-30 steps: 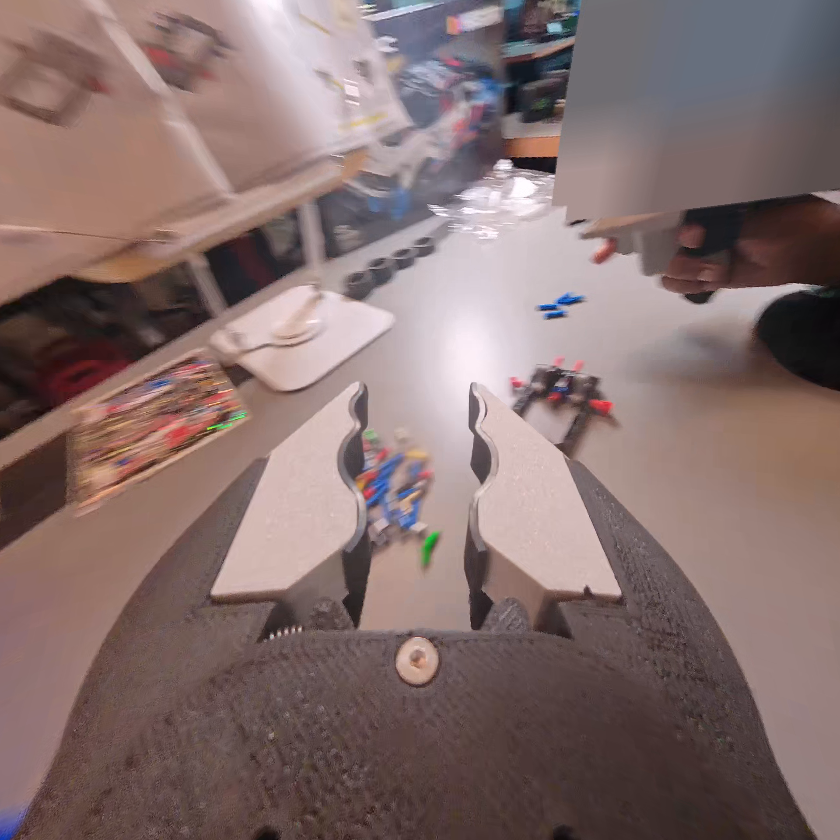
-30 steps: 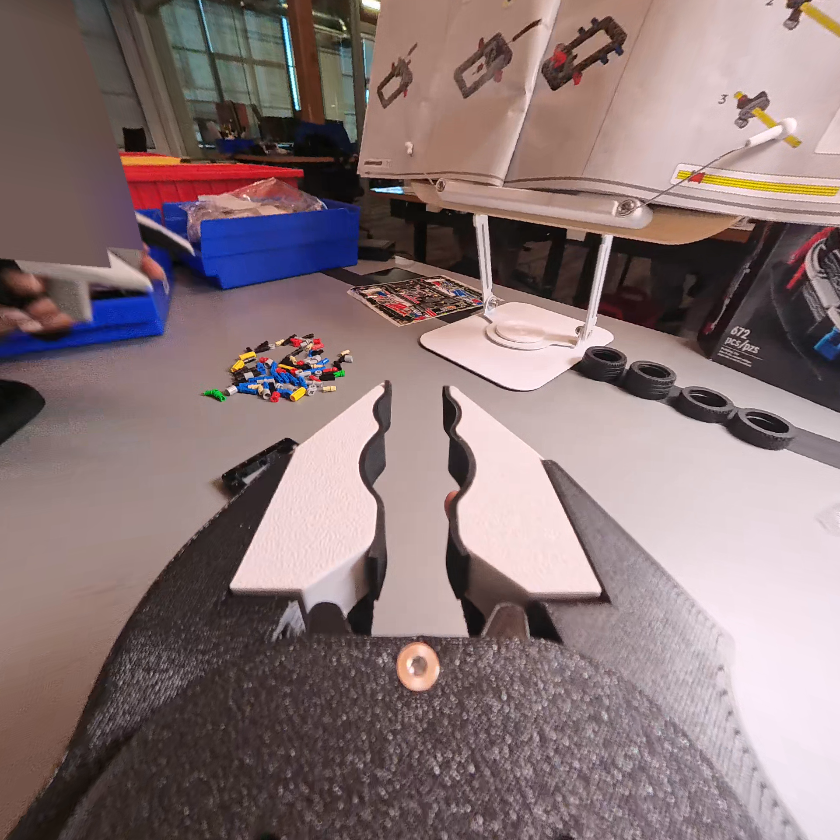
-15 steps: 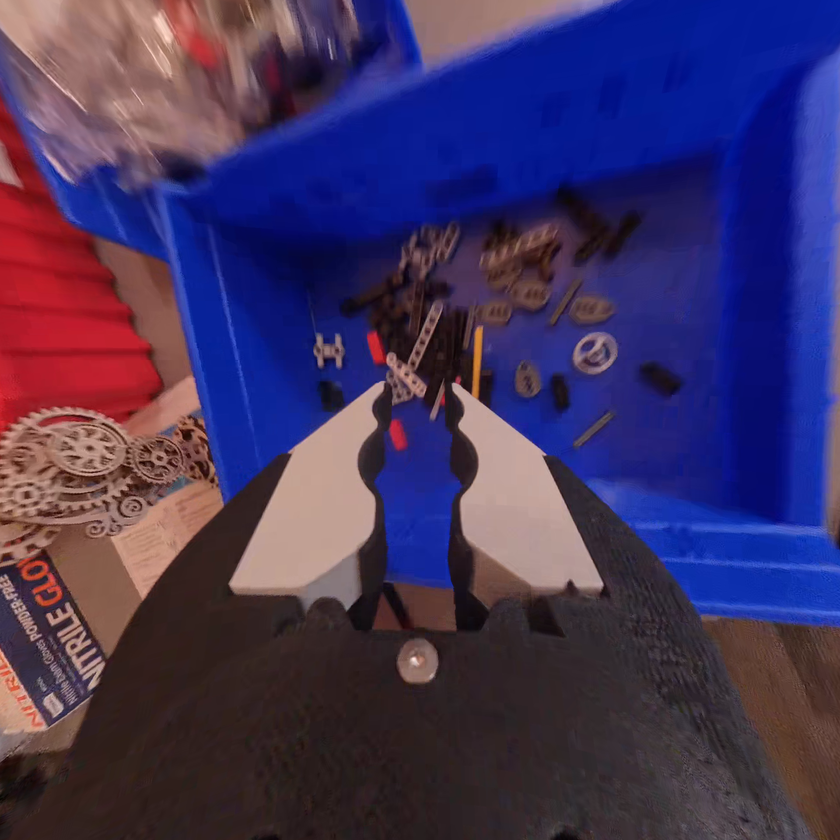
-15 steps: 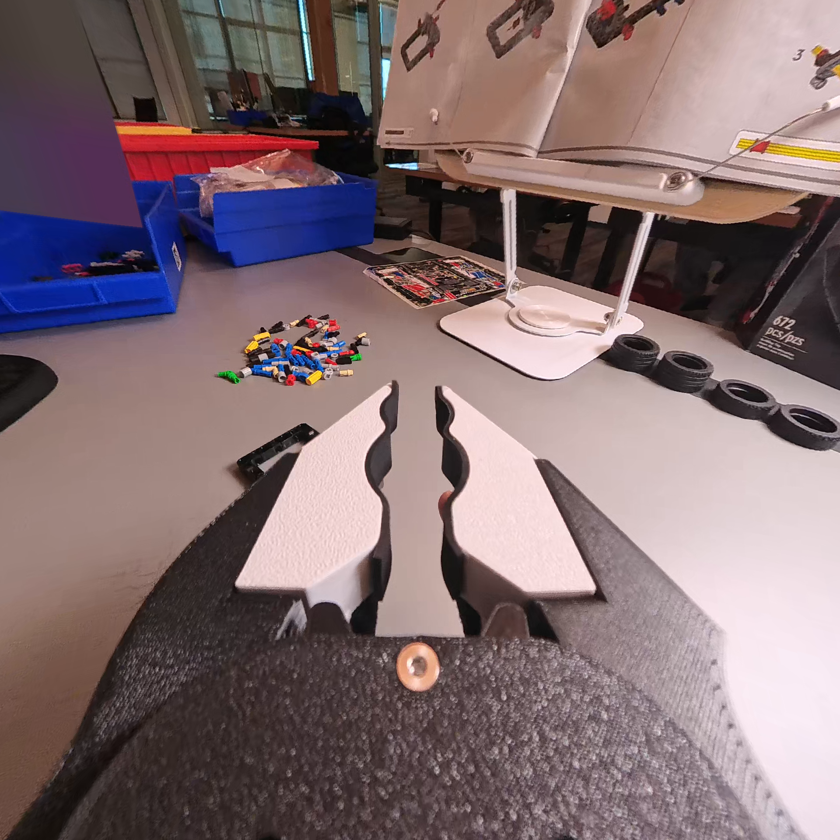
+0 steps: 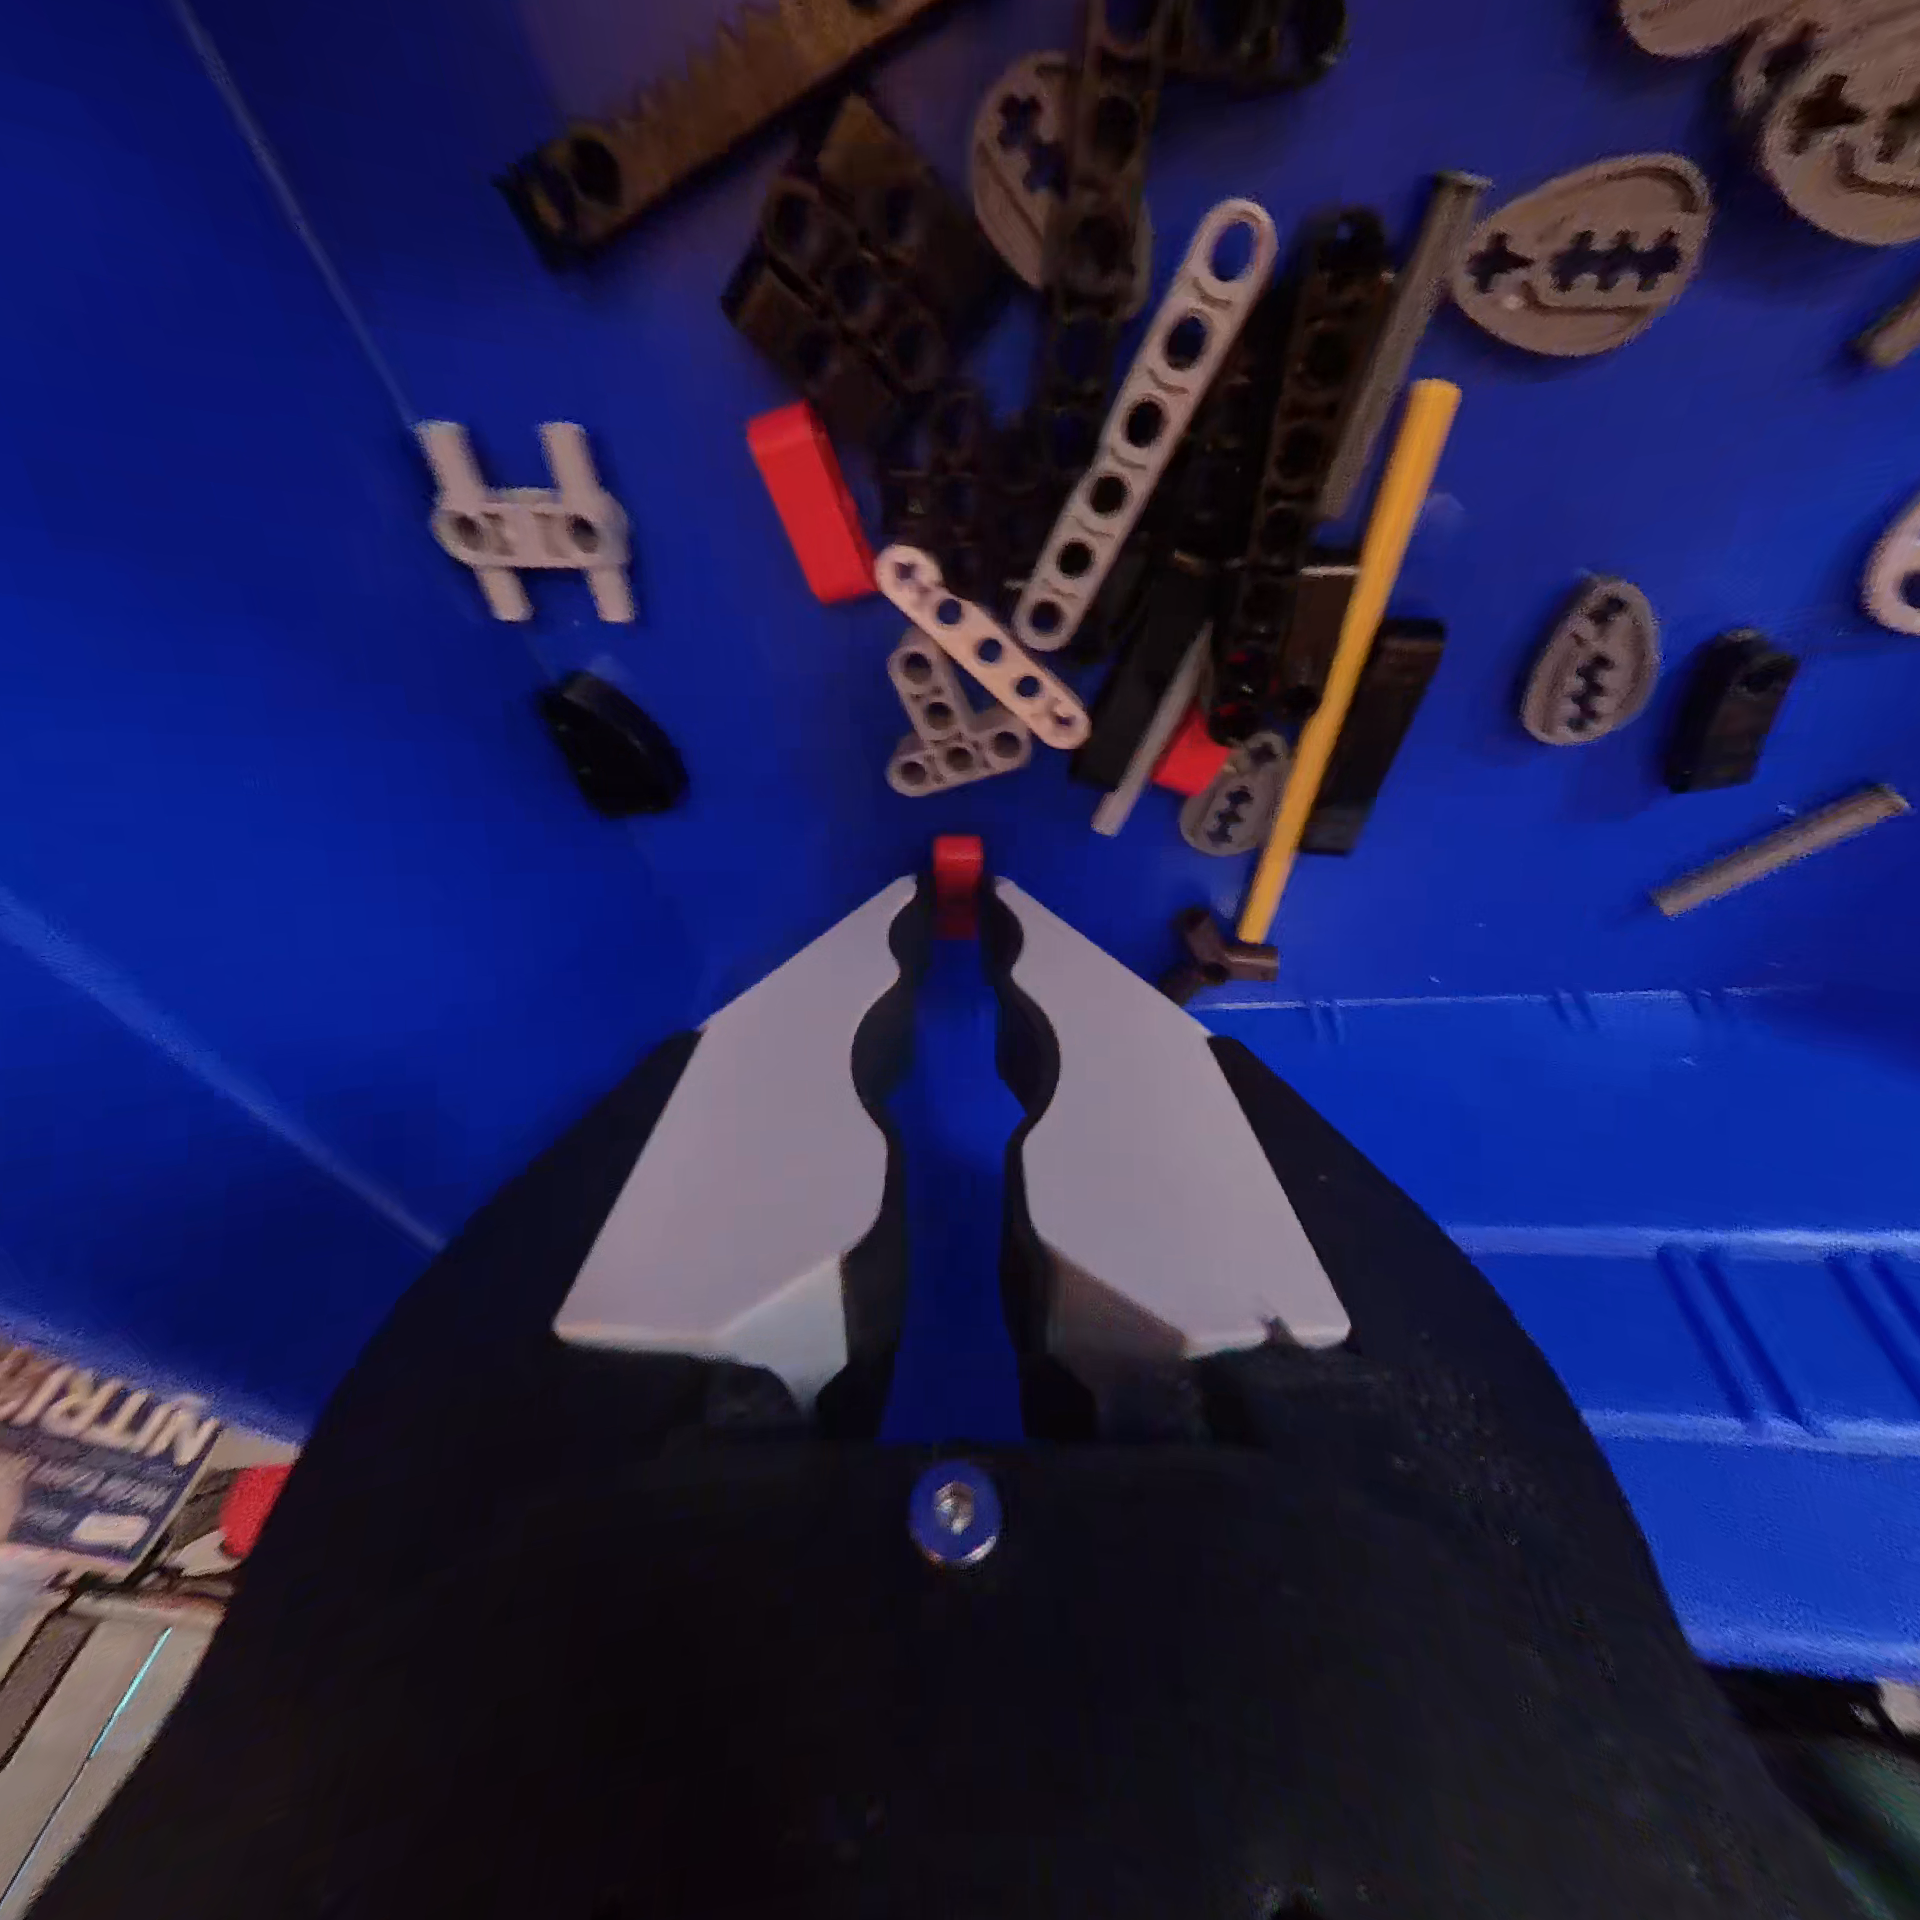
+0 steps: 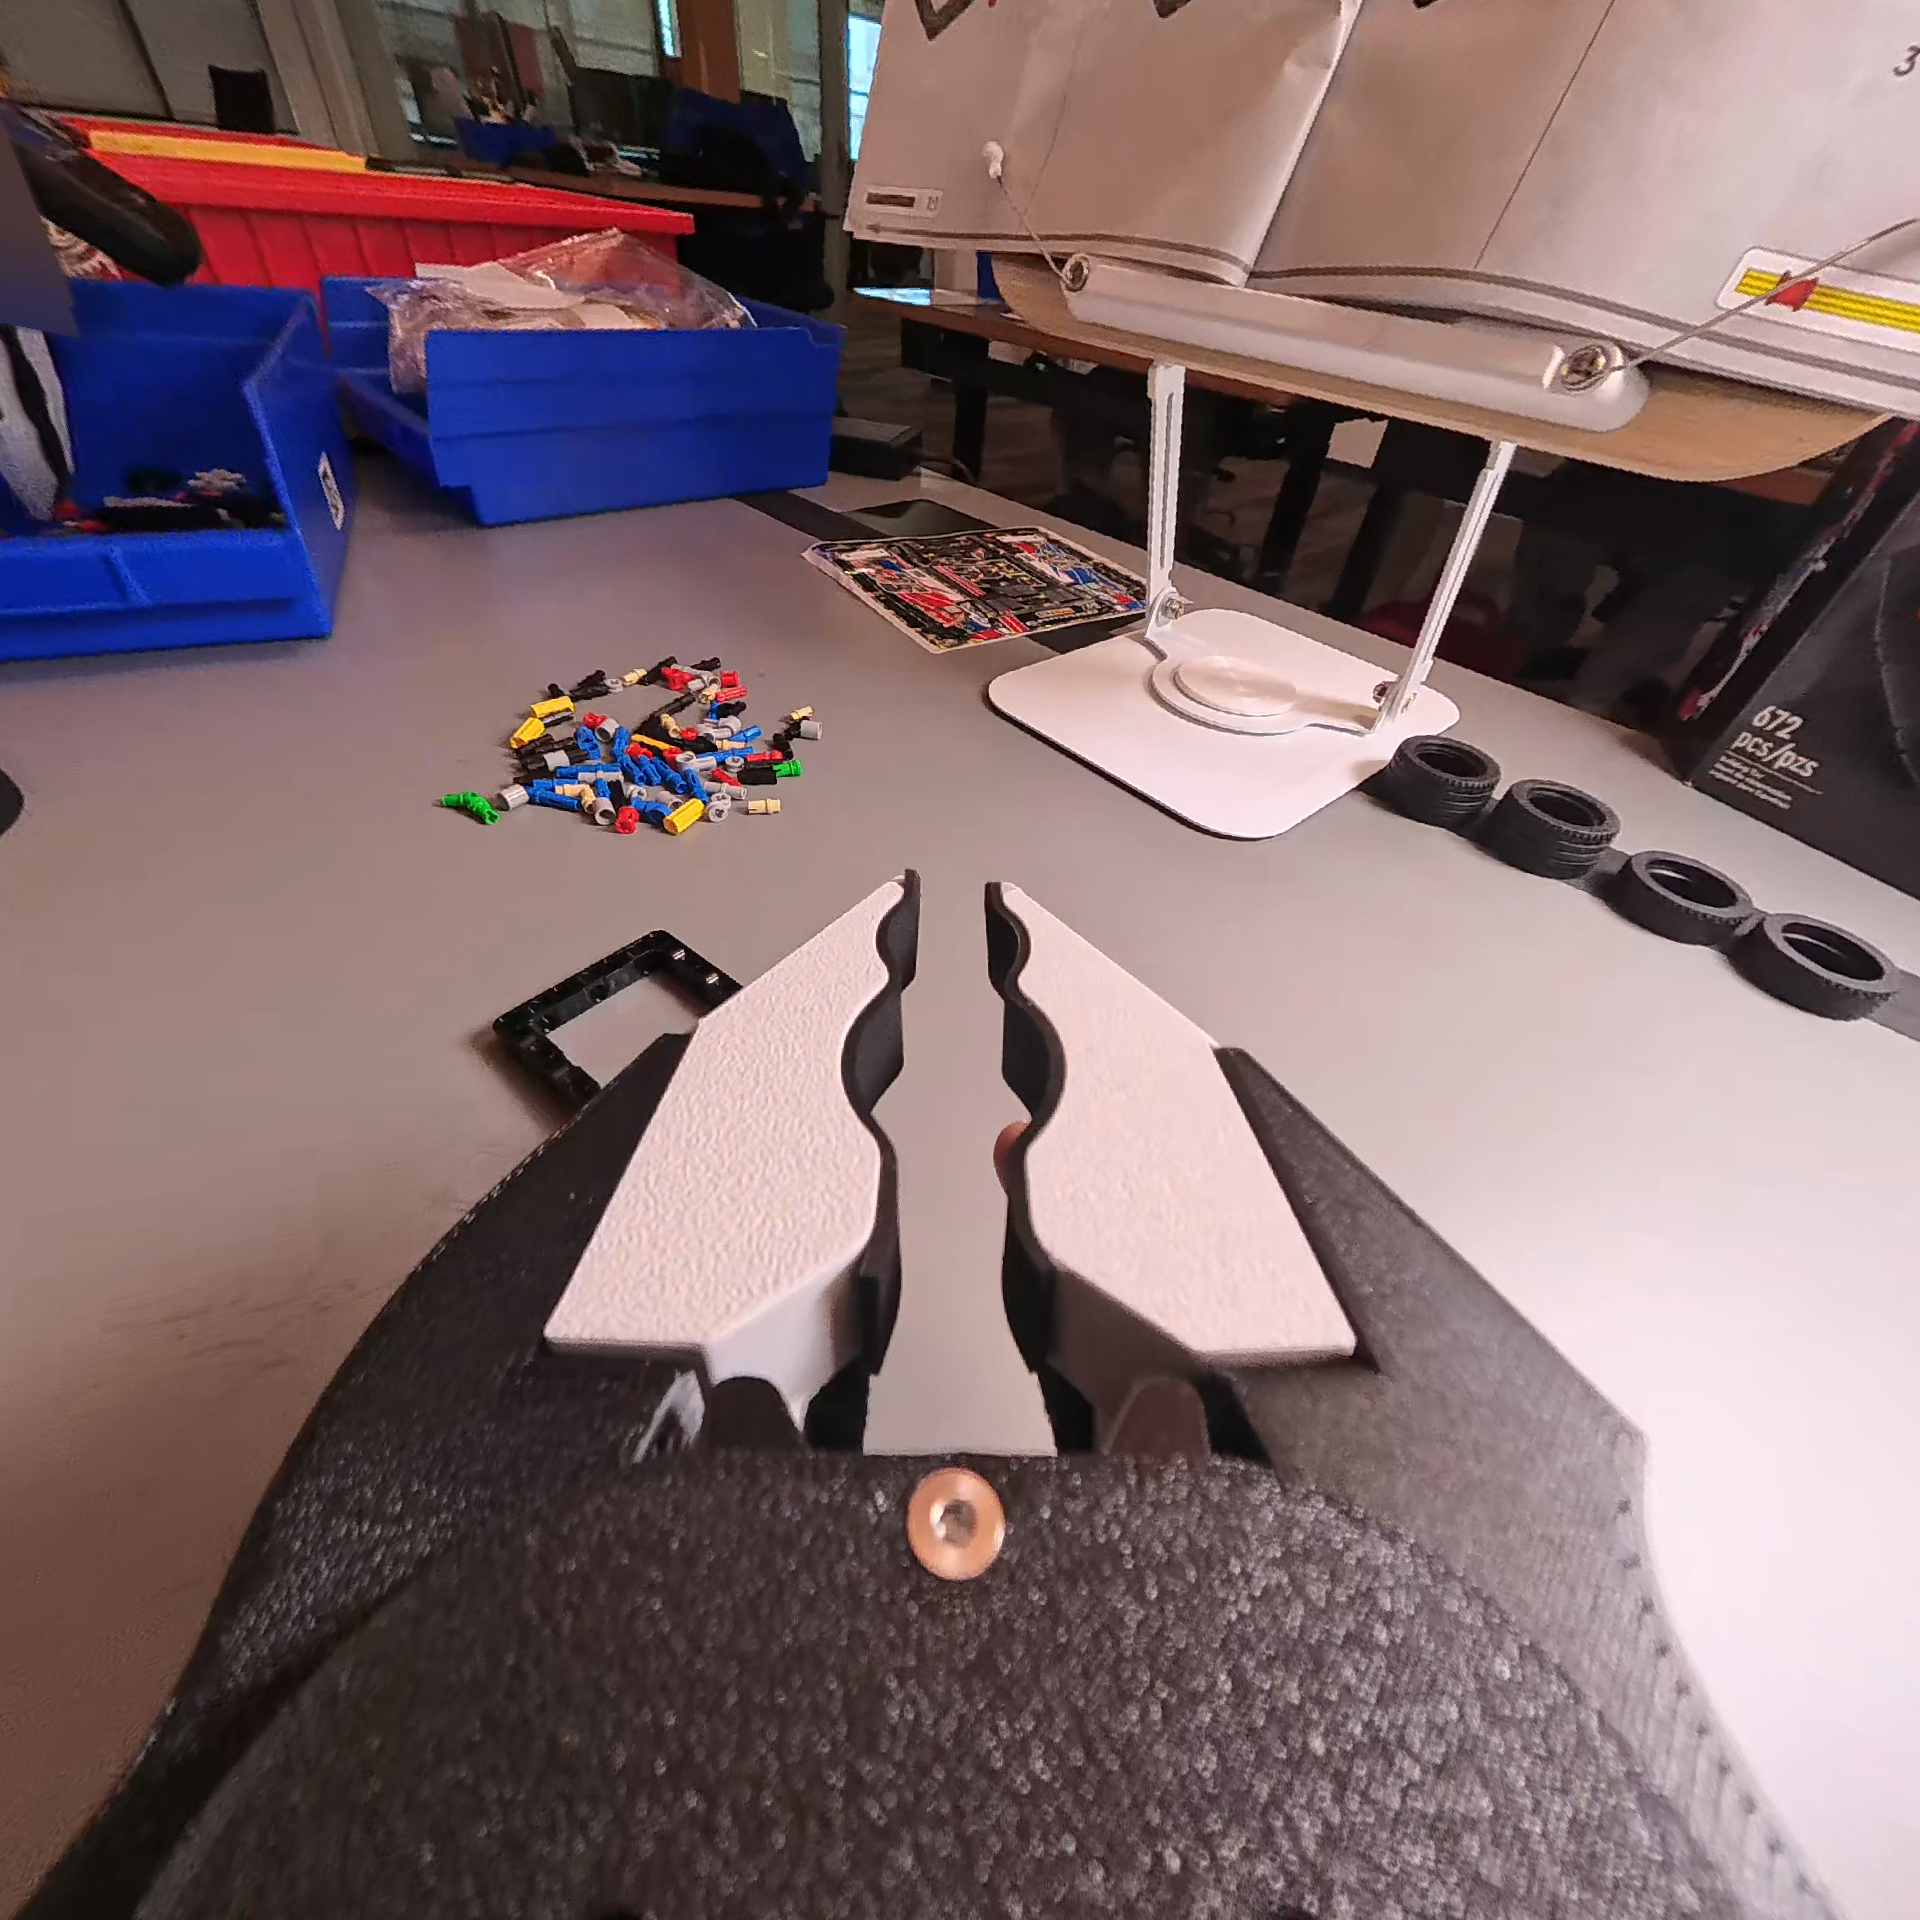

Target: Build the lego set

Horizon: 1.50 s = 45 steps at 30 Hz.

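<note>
Reaching into the blue bin (image 5: 312, 727), I have the left tool (image 5: 957, 891) nearly closed, its tips pinching a small red piece (image 5: 956, 878) just short of the pile of black beams (image 5: 1288, 499), grey beams (image 5: 1143, 426) and a yellow axle (image 5: 1351, 644). The narrow grip suits so small a part, and coming in from the near wall keeps the tips out of the tangle. I judge the piece is held, though whether it is lifted or resting on the bin floor I cannot tell, and its lower end is hidden between the tips.

My right tool (image 6: 952, 891) hangs low over the bench (image 6: 1351, 1143), slightly open and holding nothing, waiting beside the black frame (image 6: 613, 1003), which its body partly covers. Loose pins (image 6: 644, 758) lie heaped ahead, within reach, and four tyres (image 6: 1558, 831) are lined up by the stand (image 6: 1226, 727) carrying the instructions (image 6: 1455, 125), whose pages are cut off at the top.
</note>
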Each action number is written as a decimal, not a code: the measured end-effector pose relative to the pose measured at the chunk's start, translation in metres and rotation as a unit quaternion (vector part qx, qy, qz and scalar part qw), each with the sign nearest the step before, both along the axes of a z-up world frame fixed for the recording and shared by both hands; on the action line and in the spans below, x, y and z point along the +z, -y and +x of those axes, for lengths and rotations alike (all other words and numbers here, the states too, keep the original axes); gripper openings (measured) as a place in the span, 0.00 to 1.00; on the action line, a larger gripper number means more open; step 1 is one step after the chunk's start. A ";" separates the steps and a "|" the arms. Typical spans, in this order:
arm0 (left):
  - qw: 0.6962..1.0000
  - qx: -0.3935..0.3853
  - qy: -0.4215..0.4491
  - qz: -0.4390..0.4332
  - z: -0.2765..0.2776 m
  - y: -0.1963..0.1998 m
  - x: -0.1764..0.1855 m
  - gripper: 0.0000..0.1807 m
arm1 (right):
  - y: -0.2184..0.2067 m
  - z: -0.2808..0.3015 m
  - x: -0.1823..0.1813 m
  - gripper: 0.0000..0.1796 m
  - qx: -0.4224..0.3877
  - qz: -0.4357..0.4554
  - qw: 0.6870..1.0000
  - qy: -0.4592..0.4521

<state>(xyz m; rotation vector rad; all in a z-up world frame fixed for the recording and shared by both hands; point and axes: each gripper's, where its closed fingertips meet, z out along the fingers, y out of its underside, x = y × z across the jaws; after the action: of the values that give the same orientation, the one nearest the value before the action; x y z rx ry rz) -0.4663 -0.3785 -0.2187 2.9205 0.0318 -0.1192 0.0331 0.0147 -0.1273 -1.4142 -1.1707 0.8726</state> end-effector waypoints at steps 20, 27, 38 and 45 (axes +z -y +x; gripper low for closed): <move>0.814 -0.344 0.349 0.312 0.457 -0.258 0.059 0.04 | 0.080 0.010 -0.010 0.08 0.212 0.088 0.970 0.076; 0.777 -0.291 0.454 0.325 0.514 -0.306 0.052 0.04 | 0.087 0.002 -0.022 0.19 0.190 0.183 0.958 0.110; 0.756 -0.155 0.545 0.327 0.509 -0.322 0.052 0.08 | 0.074 -0.006 -0.039 0.12 0.152 0.236 0.947 0.154; 0.775 -0.239 0.389 0.437 0.455 -0.335 0.056 0.30 | 0.020 0.022 -0.062 0.12 0.113 0.075 0.965 0.225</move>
<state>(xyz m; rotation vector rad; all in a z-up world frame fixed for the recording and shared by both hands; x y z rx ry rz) -0.0116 -0.0432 -0.1630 3.4562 -1.0511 1.3792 0.0551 -0.0049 -0.1894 -1.4113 -1.7329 0.6112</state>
